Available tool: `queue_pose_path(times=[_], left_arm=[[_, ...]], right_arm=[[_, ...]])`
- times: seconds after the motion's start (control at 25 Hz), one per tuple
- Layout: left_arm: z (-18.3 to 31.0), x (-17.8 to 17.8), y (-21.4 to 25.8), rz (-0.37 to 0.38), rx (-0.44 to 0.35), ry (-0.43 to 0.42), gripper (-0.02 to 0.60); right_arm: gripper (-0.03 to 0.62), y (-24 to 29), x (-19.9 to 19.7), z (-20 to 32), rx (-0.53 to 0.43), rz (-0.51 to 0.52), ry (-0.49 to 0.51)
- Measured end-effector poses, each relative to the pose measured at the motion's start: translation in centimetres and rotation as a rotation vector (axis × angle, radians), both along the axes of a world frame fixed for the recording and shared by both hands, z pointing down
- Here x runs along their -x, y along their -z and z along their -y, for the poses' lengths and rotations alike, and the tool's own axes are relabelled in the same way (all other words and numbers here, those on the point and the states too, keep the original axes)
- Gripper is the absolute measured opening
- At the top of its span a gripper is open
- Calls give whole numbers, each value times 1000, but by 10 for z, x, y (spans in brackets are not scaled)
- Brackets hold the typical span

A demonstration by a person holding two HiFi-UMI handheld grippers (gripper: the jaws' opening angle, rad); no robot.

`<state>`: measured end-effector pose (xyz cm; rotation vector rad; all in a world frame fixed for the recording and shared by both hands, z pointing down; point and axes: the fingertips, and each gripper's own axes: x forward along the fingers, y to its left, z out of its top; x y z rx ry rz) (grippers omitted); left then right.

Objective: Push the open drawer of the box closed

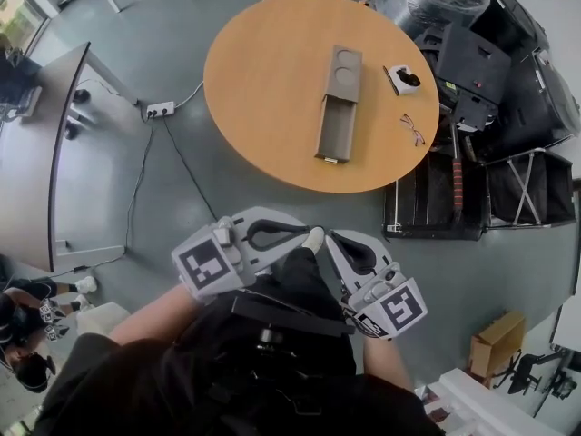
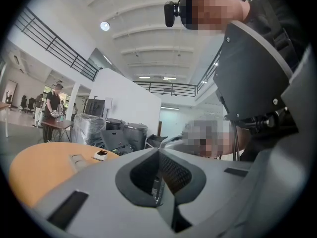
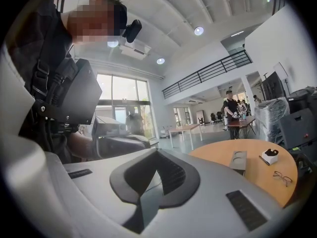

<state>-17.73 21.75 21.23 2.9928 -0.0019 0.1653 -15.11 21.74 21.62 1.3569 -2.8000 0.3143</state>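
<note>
**Holding both grippers shut, away from the box**

The left gripper [image 1: 307, 234] and the right gripper [image 1: 329, 240] sit close to the person's body. Their jaws are pressed together with nothing in them. The grey box [image 1: 345, 73] lies on the round wooden table [image 1: 263, 80], well apart from them. The head view shows its drawer [image 1: 333, 134] pulled out toward the person. The box top has two round dips.

Orange-brown round table [image 1: 263, 89], on the table a grey-brown box [image 1: 343, 73] with drawer [image 1: 333, 130] of same colour, below the table pale grey left gripper [image 1: 302, 232] and right gripper [image 1: 333, 241], black-and-white square markers [image 1: 207, 263] on both.
</note>
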Motion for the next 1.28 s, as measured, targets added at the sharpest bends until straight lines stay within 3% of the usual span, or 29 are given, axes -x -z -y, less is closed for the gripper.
queue_pose_path(times=[0.64, 0.96, 1.28], left_arm=[[111, -119, -20, -54, -41, 159, 20], [155, -160, -61, 10, -31, 246, 20], [186, -173, -122, 60, 19, 279, 20]], right_arm=[[20, -46, -122, 115, 97, 76, 108], [19, -92, -170, 164, 178, 114, 133], [20, -157, -175, 199, 300, 174, 138]])
